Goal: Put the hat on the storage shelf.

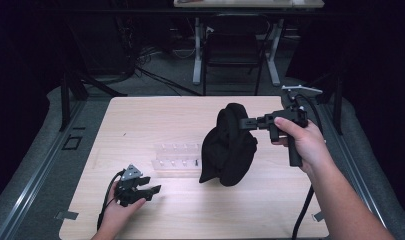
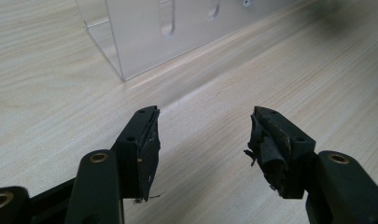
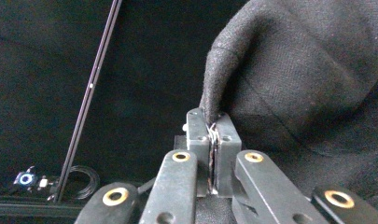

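Observation:
A black cloth (image 1: pixel 229 147) hangs above the right middle of the wooden table (image 1: pixel 155 115), its lower end near the tabletop. My right gripper (image 1: pixel 241 122) is shut on a fold near its top, held level from the right. In the right gripper view the jaws pinch the black cloth (image 3: pixel 289 70) at its edge, right gripper (image 3: pixel 213 126). My left gripper (image 1: pixel 151 189) rests low at the front left of the table, jaws open and nothing between them. In the left gripper view the left gripper (image 2: pixel 204 135) points at the bare table (image 2: pixel 214 79) near a clear plastic rack (image 2: pixel 149 32).
A clear plastic rack (image 1: pixel 177 159) with slots and small pegs lies on the table just left of the cloth. Beyond the far edge stand a black chair (image 1: pixel 233 50) and white table legs. The table (image 1: pixel 215 210) is ringed by grey floor and dark surroundings.

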Tool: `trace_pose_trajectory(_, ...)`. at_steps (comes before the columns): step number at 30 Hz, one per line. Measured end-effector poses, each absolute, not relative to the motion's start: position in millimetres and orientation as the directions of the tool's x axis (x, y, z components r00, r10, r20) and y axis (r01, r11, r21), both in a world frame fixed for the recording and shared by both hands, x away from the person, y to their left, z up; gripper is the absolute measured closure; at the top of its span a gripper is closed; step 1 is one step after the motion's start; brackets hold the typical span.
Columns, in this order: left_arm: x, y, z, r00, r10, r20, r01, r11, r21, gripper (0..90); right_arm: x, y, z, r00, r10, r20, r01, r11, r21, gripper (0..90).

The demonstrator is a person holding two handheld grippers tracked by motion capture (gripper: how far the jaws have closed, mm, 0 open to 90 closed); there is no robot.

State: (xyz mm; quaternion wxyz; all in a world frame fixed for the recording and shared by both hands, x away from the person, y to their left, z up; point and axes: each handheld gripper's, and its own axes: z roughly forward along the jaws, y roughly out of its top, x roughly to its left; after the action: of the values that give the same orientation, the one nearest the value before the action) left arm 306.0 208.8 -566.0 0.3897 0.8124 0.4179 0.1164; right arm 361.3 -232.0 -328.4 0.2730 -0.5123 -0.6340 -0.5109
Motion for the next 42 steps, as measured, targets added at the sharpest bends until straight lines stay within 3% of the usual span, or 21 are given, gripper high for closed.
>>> trace_pose_trajectory(8, 306, 209, -566, 0.625, 0.768, -0.141, 0.588, -0.344, 0.732, 42.7, 380, -225, -336, -0.330, 0.333, 0.883, 0.924, -0.080, 0.375, 88.6)
trace_pose_trajectory(26, 306, 207, -564, 0.629, 0.764, -0.145, 0.581, -0.338, 0.740, 42.7, 405, -209, -338, -0.324, 0.367, 0.872, 0.919, -0.098, 0.383, 88.5)
trace_pose_trajectory(42, 296, 177, -529, 0.717, 0.692, -0.089, 0.448, -0.359, 0.819, 45.2, 415, -189, -343, -0.328, 0.318, 0.890, 0.920, -0.106, 0.377, 88.5)
